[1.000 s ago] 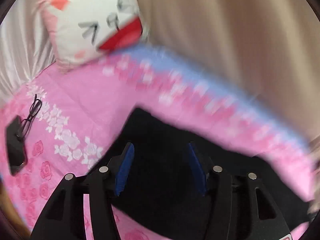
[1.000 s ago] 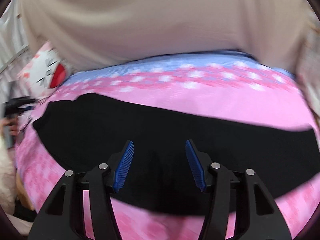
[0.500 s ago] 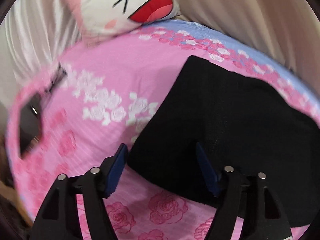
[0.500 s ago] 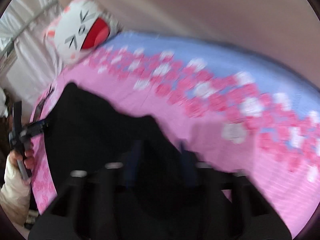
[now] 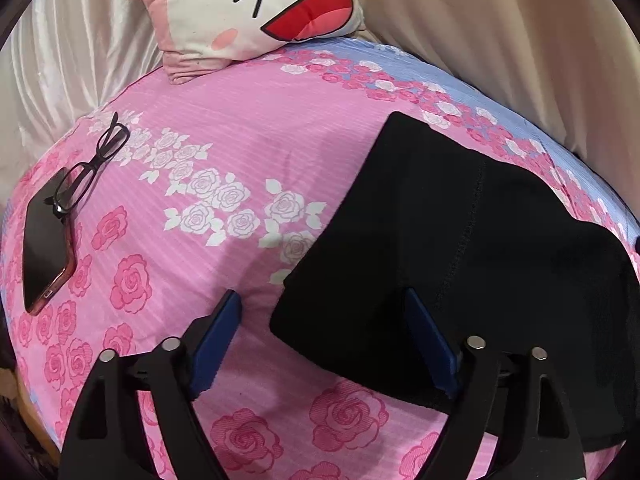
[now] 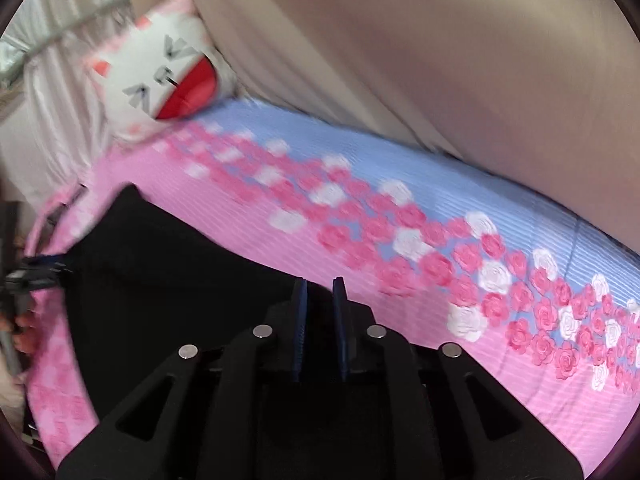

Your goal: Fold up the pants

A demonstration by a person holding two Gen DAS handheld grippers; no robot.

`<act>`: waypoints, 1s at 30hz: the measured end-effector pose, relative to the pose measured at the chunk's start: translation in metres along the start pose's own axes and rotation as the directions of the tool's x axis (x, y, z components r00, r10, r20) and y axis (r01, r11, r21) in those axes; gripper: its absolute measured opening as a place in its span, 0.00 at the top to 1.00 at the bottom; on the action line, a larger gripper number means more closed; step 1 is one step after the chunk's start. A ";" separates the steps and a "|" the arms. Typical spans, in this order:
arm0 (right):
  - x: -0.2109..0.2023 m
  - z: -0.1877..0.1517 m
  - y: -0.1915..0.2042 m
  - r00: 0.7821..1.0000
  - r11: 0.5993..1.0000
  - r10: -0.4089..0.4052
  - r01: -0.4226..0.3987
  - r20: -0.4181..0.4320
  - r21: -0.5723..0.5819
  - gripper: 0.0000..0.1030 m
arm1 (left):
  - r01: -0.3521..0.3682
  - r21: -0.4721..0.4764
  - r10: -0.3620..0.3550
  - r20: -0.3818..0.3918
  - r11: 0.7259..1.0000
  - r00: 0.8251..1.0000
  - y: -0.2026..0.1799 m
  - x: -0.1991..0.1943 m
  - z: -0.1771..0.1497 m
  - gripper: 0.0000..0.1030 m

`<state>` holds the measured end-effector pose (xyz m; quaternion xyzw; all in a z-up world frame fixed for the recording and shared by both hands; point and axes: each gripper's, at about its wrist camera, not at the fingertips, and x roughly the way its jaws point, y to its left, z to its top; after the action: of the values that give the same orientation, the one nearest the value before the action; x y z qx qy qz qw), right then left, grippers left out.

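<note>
Left wrist view, far left: phone (image 5: 44,240) and glasses (image 5: 90,164) on the bedspread (image 5: 224,120), lying as before. Upper middle: pillow (image 5: 260,4), sharp now that the blur of a second ago is gone.

Lower middle: left gripper (image 5: 322,300), spread wide after just opening its jaws. Straddles the near left corner of the pants (image 5: 480,248) without pressing on it, one finger over bare bedspread, the other over black cloth. No longer sits deep over the cloth as a second ago, but at its edge.

Right half of the frame: pants as a short, broad block with a second layer mounded toward the right edge, where earlier stretched long across the bed.

Right wrist view, left edge: left gripper (image 6: 36,272) and a hand (image 6: 24,328), blurred, just beside the pants' end. Left and lower middle: pants (image 6: 180,280), black and bunched under the tool. Middle: right gripper (image 6: 319,284), drawn nearly together after standing spread a second ago, pinching black cloth in the narrow gap. To the right: bare bedspread where the pants lay before.

Judged from this: leg end carried across toward the waist, first fold in half nearly laid, release and smoothing not yet done.
</note>
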<state>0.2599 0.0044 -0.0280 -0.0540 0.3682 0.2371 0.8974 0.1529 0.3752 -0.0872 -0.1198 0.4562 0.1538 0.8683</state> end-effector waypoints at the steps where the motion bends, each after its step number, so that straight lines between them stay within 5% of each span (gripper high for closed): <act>1: 0.006 0.001 0.010 0.997 0.997 0.078 -0.078 -0.024 0.001 0.87 | -0.001 -0.005 0.001 -0.001 1.000 1.000 0.000 0.001 0.001 0.17; 3: 0.035 0.002 0.020 0.987 0.992 0.125 -0.126 -0.103 -0.003 0.92 | -0.014 -0.006 0.014 -0.001 1.000 1.000 -0.002 0.002 0.005 0.16; 4: 0.063 0.001 0.020 0.983 0.997 0.072 -0.074 -0.167 -0.006 0.93 | -0.025 -0.001 0.025 0.002 1.000 1.000 -0.003 0.003 0.008 0.16; 6: 0.077 0.004 0.013 0.986 0.997 0.058 -0.051 -0.154 0.052 0.95 | -0.055 -0.009 0.055 0.010 0.998 0.998 -0.004 0.002 0.017 0.17; 8: 0.058 0.009 0.013 0.988 0.990 0.087 -0.072 -0.124 0.125 0.90 | -0.105 -0.039 0.107 0.043 0.994 0.993 -0.002 -0.010 0.027 0.31; 11: 0.003 -0.015 0.030 0.994 0.994 0.099 -0.096 -0.056 0.049 0.90 | -0.048 -0.089 0.060 0.131 0.995 0.990 0.000 -0.037 0.051 0.28; 14: -0.025 -0.056 0.021 0.991 0.994 0.092 -0.087 -0.092 0.062 0.89 | -0.071 -0.081 0.078 0.094 0.994 0.992 -0.017 -0.016 0.080 0.28; 17: -0.047 -0.111 -0.005 0.983 0.991 0.033 -0.008 -0.183 0.136 0.92 | -0.225 0.010 0.225 -0.046 0.974 0.973 -0.035 0.058 0.095 0.23; 20: -0.088 -0.152 -0.017 0.986 0.981 0.062 -0.032 -0.155 0.189 0.93 | -0.312 -0.023 0.312 -0.005 0.950 0.950 -0.020 0.067 0.102 0.22; 22: -0.109 -0.172 -0.021 0.987 0.976 0.057 -0.024 -0.149 0.217 0.93 | -0.294 -0.064 0.292 -0.040 0.954 0.956 -0.006 0.067 0.108 0.23; 24: -0.132 -0.181 -0.030 0.993 0.960 0.044 -0.011 -0.112 0.280 0.92 | -0.314 -0.120 0.307 -0.072 0.942 0.949 0.003 0.057 0.111 0.38; 30: -0.181 -0.227 -0.078 0.994 0.925 -0.058 0.087 -0.090 0.370 0.92 | -0.158 -0.140 0.173 0.098 0.977 0.980 -0.021 -0.039 0.077 0.37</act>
<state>0.0400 -0.1960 -0.0740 0.0950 0.4388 0.1273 0.8844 0.1979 0.3768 -0.0106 -0.1297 0.4051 0.2617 0.8663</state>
